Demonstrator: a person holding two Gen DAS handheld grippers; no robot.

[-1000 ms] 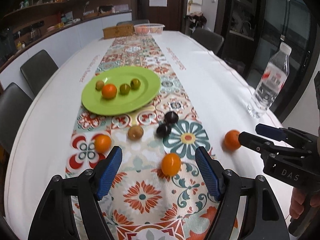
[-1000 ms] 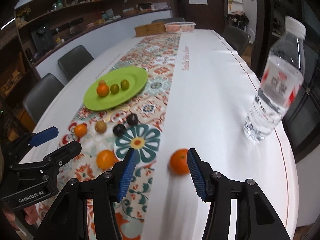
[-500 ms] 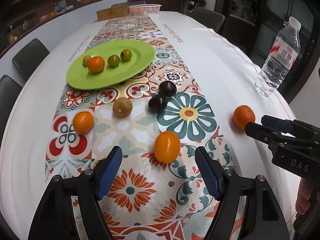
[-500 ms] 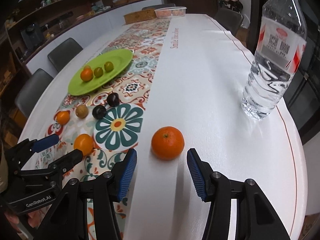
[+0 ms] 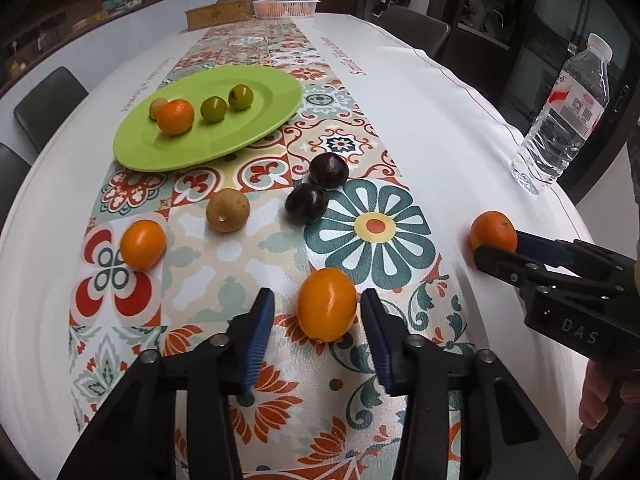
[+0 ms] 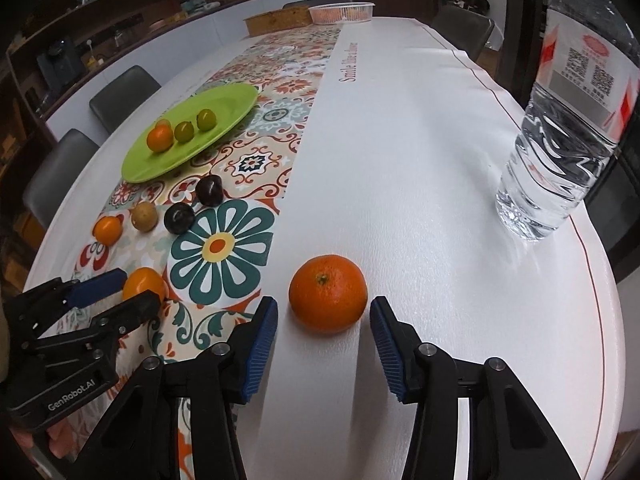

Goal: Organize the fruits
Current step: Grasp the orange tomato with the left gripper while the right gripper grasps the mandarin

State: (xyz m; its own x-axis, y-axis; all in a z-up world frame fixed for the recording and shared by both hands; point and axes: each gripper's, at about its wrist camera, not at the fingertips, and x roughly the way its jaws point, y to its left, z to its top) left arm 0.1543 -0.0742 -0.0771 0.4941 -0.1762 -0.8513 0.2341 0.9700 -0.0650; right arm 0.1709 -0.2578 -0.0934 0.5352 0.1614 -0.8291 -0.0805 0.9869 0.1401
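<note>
On the patterned table runner [image 5: 224, 264], the green plate [image 5: 256, 136] lies well beyond both claws. The left gripper [image 5: 318, 322] is closing around an oval orange fruit [image 5: 326, 304], pads not yet touching; the right gripper [image 6: 324, 326] is closing likewise around a mandarin [image 6: 328, 292]. Either round fruit could roll away if one pad lands first. A second ago both claws stood higher and wider.

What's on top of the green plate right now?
On the green plate sit four fruits: one orange fruit, two green fruits, and a small tan fruit partly hidden behind the orange one.
</note>
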